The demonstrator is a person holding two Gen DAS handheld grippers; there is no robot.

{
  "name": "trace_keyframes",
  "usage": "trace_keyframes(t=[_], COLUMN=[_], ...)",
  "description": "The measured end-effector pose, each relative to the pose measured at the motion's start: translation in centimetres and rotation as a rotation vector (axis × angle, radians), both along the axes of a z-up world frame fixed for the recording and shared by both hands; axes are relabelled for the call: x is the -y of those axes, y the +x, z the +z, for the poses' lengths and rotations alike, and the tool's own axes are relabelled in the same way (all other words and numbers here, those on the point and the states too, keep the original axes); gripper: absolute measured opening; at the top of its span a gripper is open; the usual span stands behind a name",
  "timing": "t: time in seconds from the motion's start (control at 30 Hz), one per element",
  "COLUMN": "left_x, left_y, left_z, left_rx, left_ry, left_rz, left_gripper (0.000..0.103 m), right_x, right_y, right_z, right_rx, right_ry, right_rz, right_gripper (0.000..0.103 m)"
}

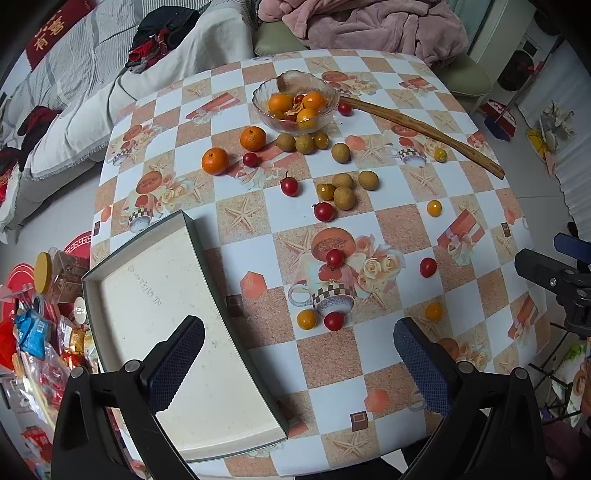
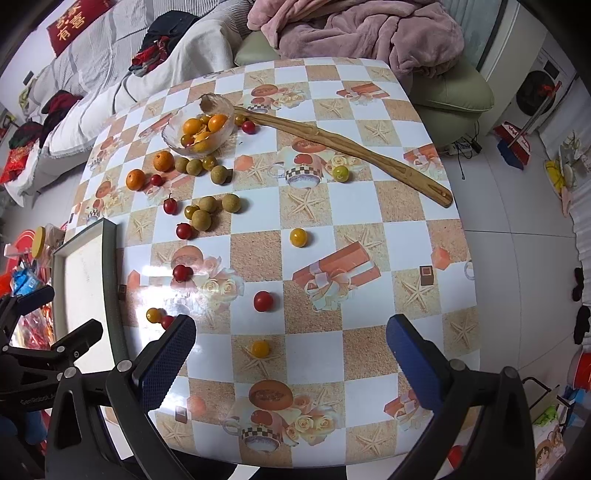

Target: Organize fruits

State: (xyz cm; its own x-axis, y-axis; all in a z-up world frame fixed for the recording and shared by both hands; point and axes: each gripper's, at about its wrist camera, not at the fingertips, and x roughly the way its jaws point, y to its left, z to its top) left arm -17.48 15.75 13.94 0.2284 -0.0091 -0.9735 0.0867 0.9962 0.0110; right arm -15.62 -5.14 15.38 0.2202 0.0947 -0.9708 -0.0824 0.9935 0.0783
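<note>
Fruits lie scattered on the checkered table [image 1: 388, 373]: two oranges [image 1: 253, 138], several brown longans [image 1: 344, 198], red cherry tomatoes [image 1: 334, 320] and yellow ones [image 1: 307, 319]. A glass bowl [image 1: 295, 99] at the far side holds oranges and small fruit. An empty white tray [image 1: 184, 332] lies at the near left. My left gripper [image 1: 299, 350] is open and empty above the near table, its left finger over the tray. My right gripper [image 2: 290, 354] is open and empty above the near edge, with a yellow tomato [image 2: 260, 348] between its fingers' line of sight.
A long wooden spoon [image 2: 351, 147] rests with its head in the bowl [image 2: 199, 133]. A sofa with grey covers [image 1: 74, 92] and a pink blanket [image 1: 369, 26] stand behind the table. Snack packets [image 1: 37, 332] lie on the floor at the left.
</note>
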Motion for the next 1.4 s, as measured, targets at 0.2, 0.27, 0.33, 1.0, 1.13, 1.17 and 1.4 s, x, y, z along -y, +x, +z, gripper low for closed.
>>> trace_keyframes(t=[0.2,0.27,0.33,1.0,1.13,1.17,1.4], left_x=[0.0,-0.1,-0.2,0.3,0.6,0.7,0.7], left_y=[-0.1,-0.1,-0.1,1.0,1.2,1.3,1.9], left_z=[0.1,0.1,0.1,-1.3,-1.5,-1.6,-2.7], left_rx=[0.0,-0.002,-0.003,-0.037,-0.043,-0.043,-0.058], left_ry=[0.0,-0.001,0.001,0.009,0.01,0.01,0.01], left_rz=[0.006,0.007,0.008,-0.004,-0.005,-0.004,0.013], left_gripper=[0.103,0.103,0.103,0.103,0.103,0.103,0.103], right_x=[-0.1,-0.2,-0.2,0.3,0.4,0.4,1.0], right_y=[0.0,0.0,0.1,0.2,0.4,0.4,0.7], right_z=[-0.1,-0.1,-0.2,-1.0,-1.3,-1.4,-2.5], right_rx=[0.002,-0.001,-0.003,-0.025,-0.028,-0.029,-0.052], right_ry=[-0.003,-0.002,-0.001,0.008,0.008,0.007,0.005], right_rz=[-0.002,-0.006,-0.006,-0.005,-0.007,-0.008,-0.021], right_gripper=[0.103,0.103,0.103,0.103,0.103,0.103,0.103])
